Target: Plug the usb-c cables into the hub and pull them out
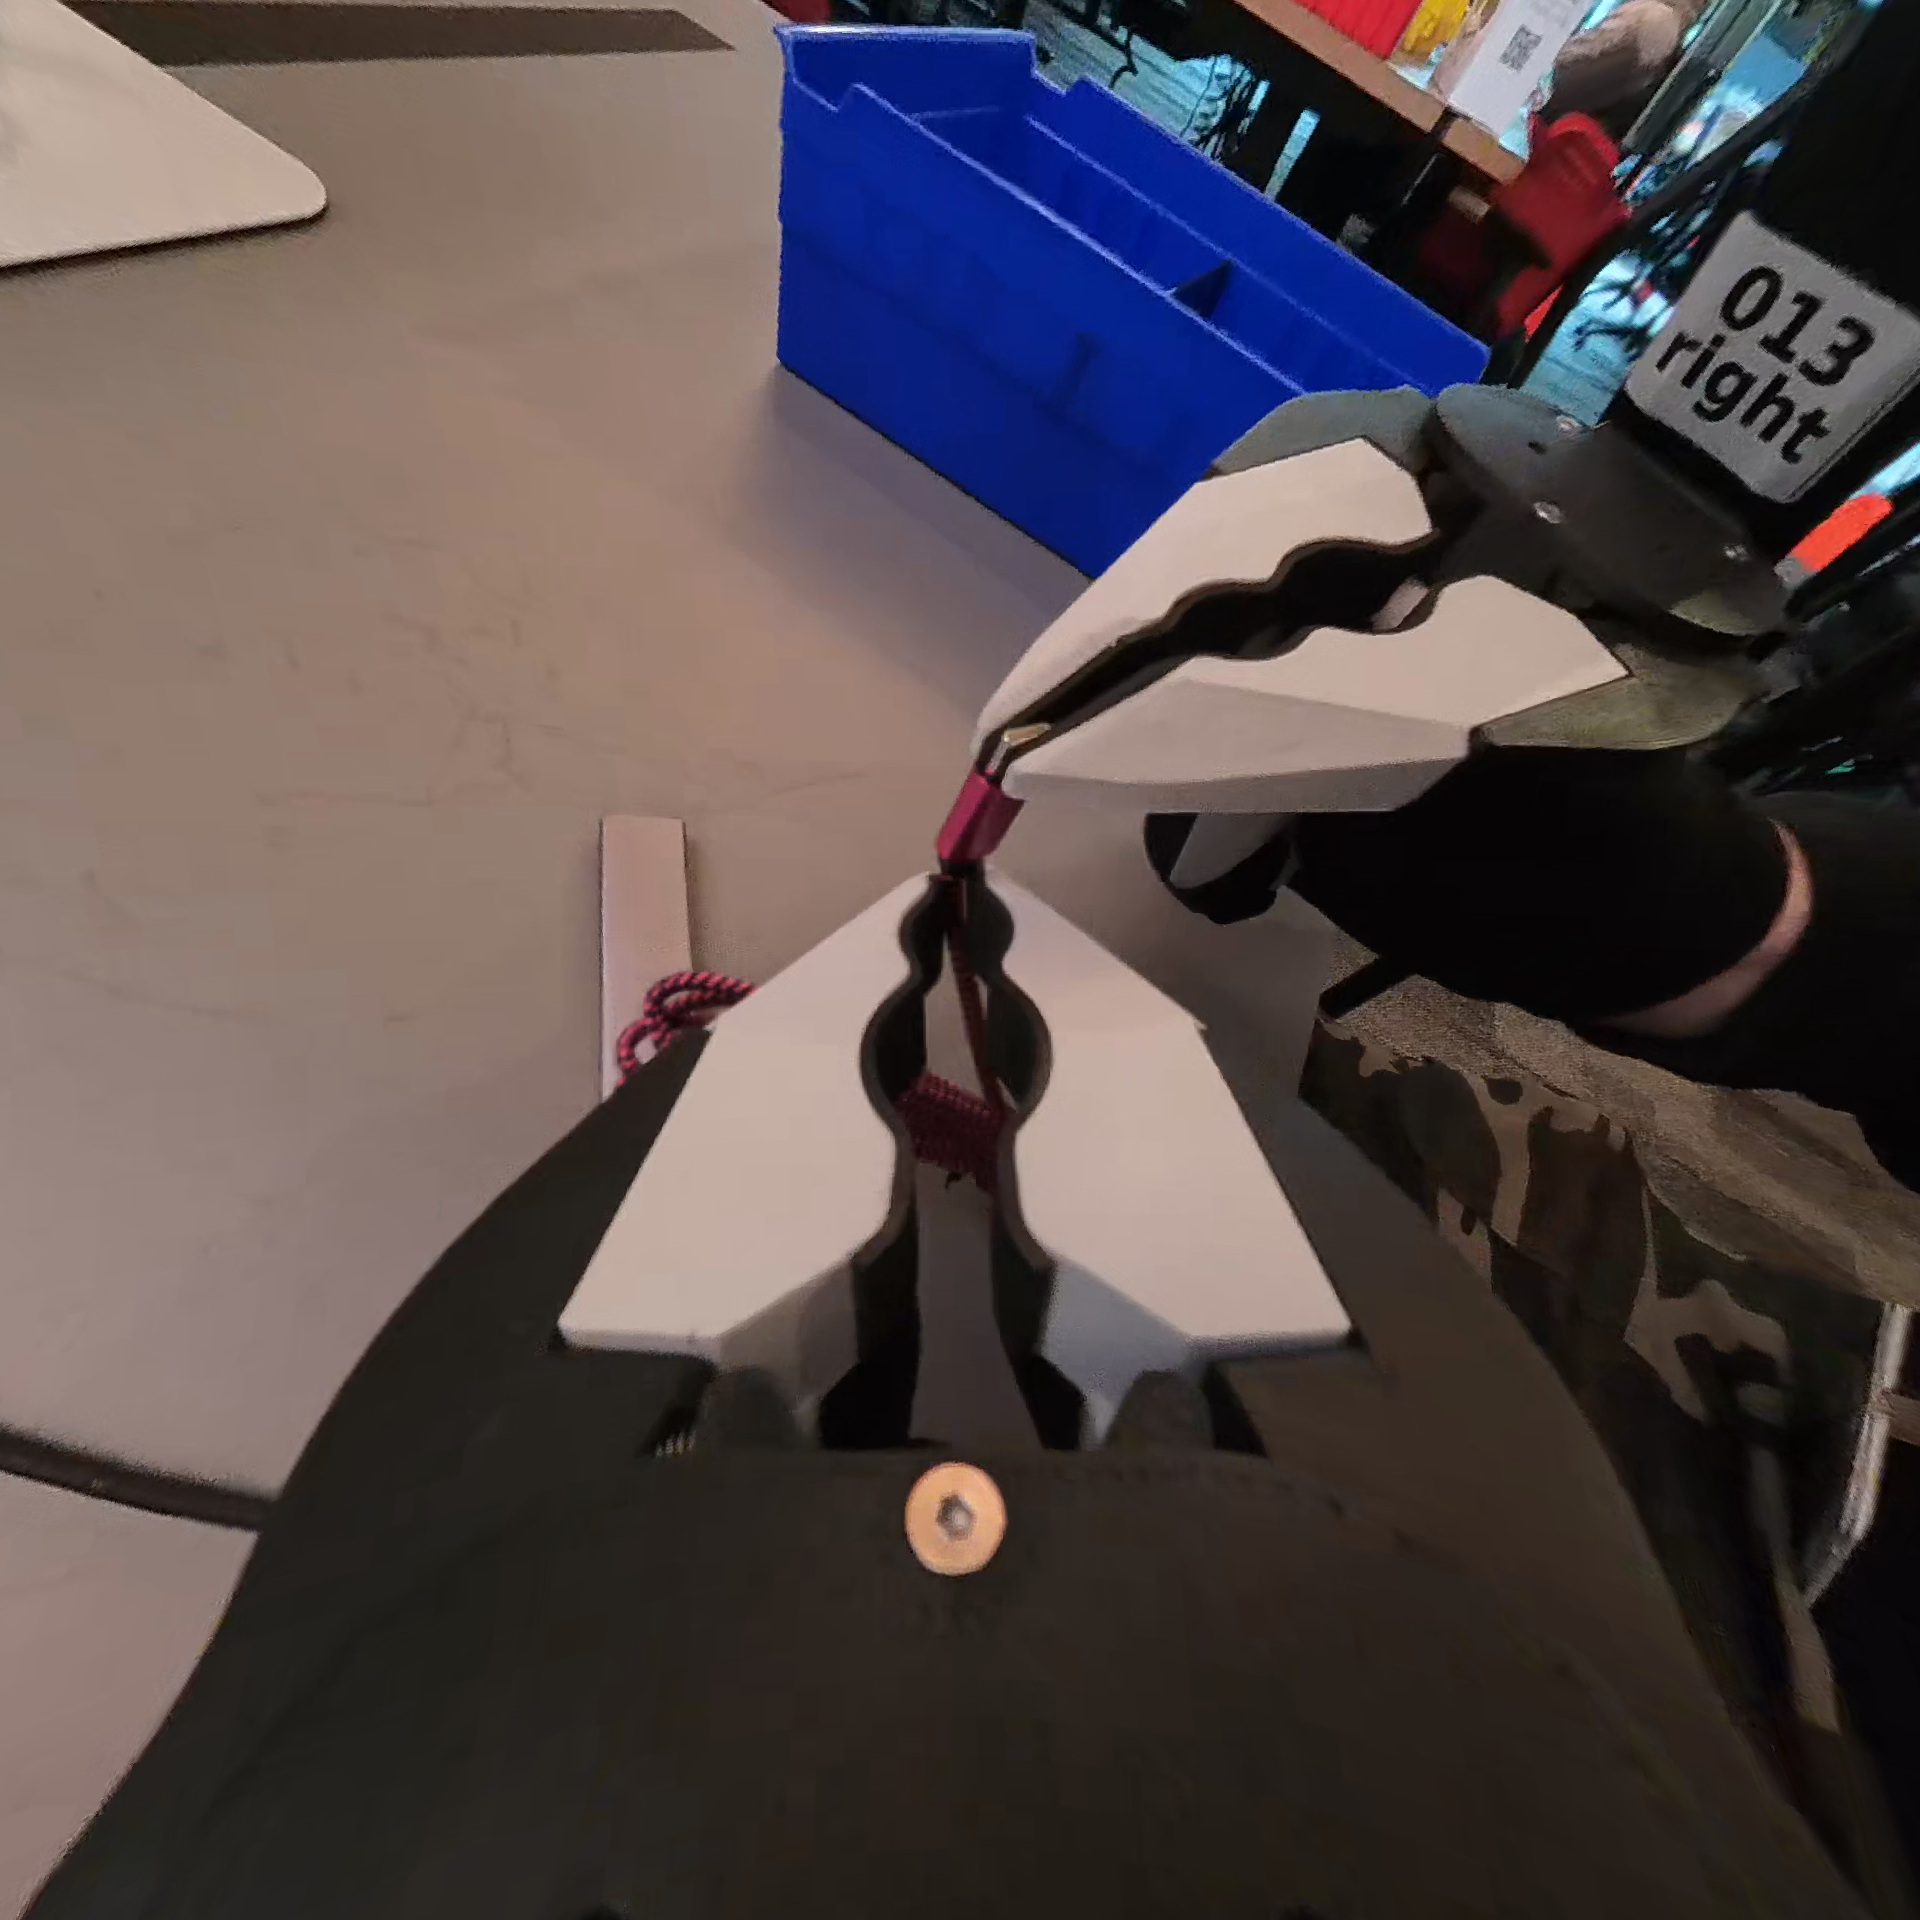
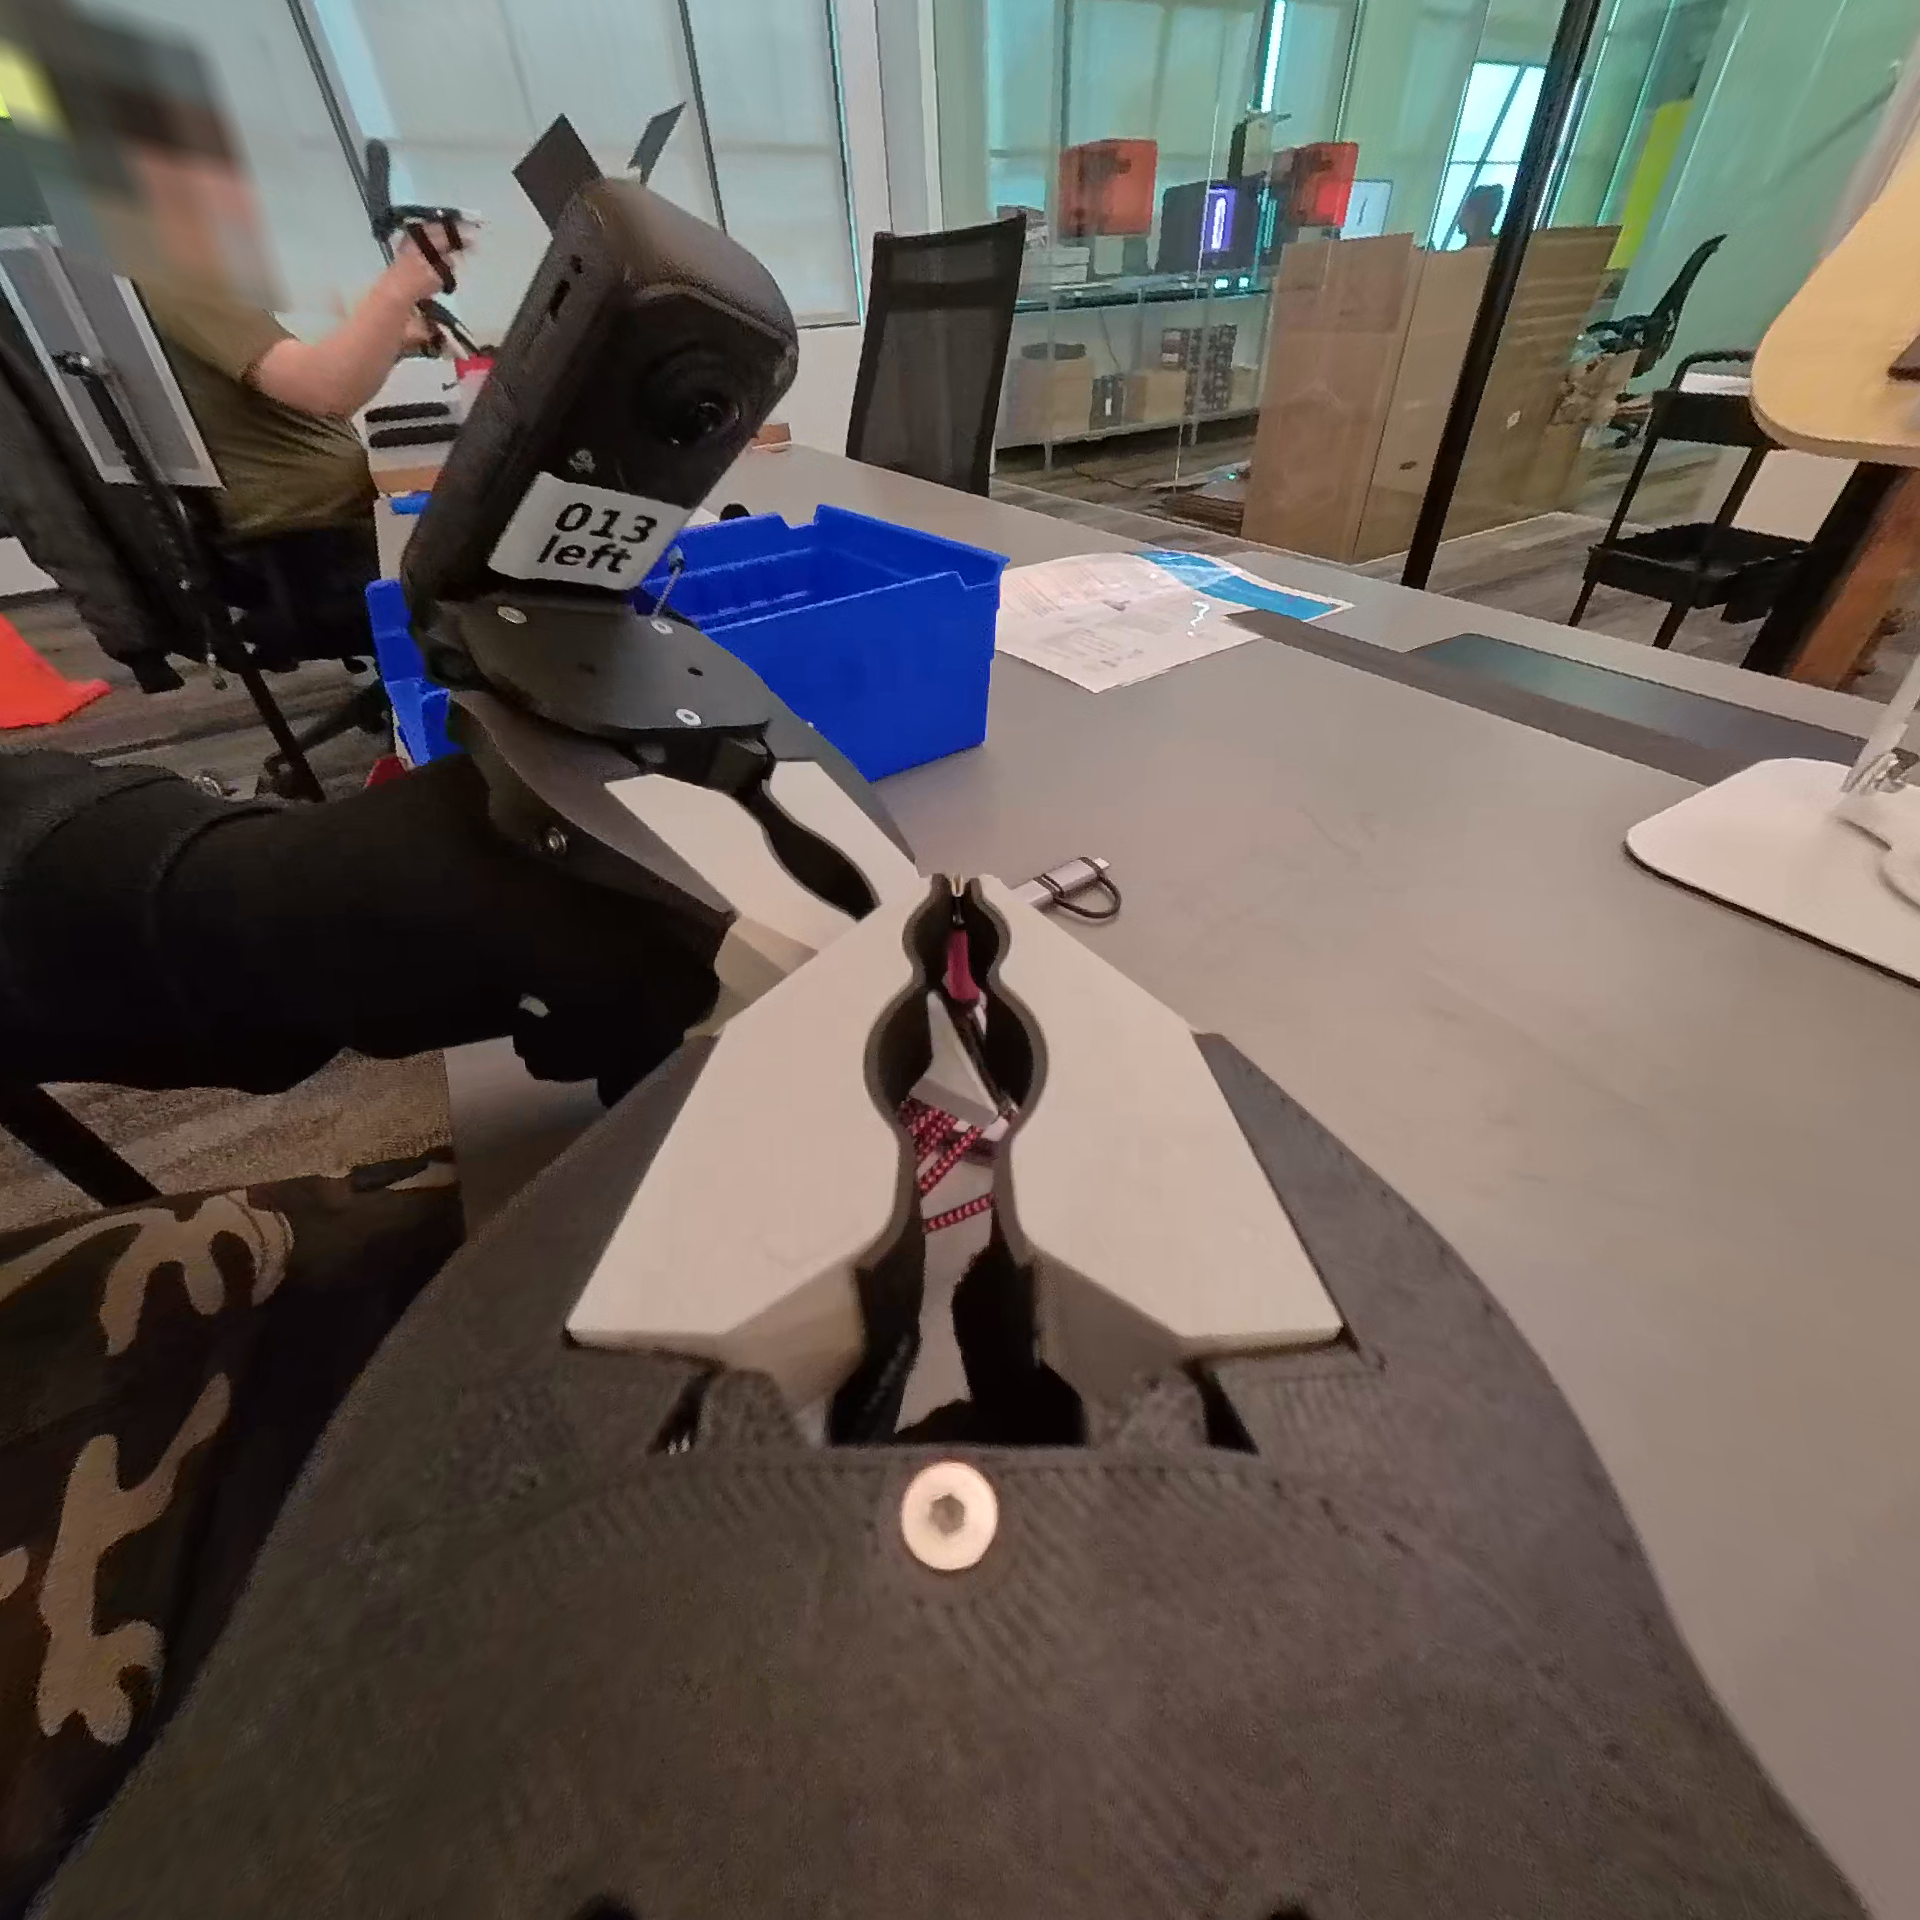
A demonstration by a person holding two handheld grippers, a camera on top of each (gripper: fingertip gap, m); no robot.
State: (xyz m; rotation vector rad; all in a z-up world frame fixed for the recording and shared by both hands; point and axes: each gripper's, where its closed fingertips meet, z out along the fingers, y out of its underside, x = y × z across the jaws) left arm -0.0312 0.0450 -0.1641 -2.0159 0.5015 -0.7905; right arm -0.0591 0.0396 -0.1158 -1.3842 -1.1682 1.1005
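The metal tip of one magenta USB-C plug (image 1: 975, 821) is pinched by the right gripper (image 1: 1006, 744), its long axis slanting up toward those fingertips. Its braided cable (image 1: 961, 971) is clamped by the left gripper (image 1: 956, 883). One grey hub (image 2: 1075, 875) lies on the worktop (image 1: 416, 623) beyond; one blue bin (image 1: 1049, 301) stands at the far edge.

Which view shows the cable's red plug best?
The left wrist view: the plug stands in the open between the left gripper and right gripper. The right wrist view shows only a red sliver between its own gripper's fingers.
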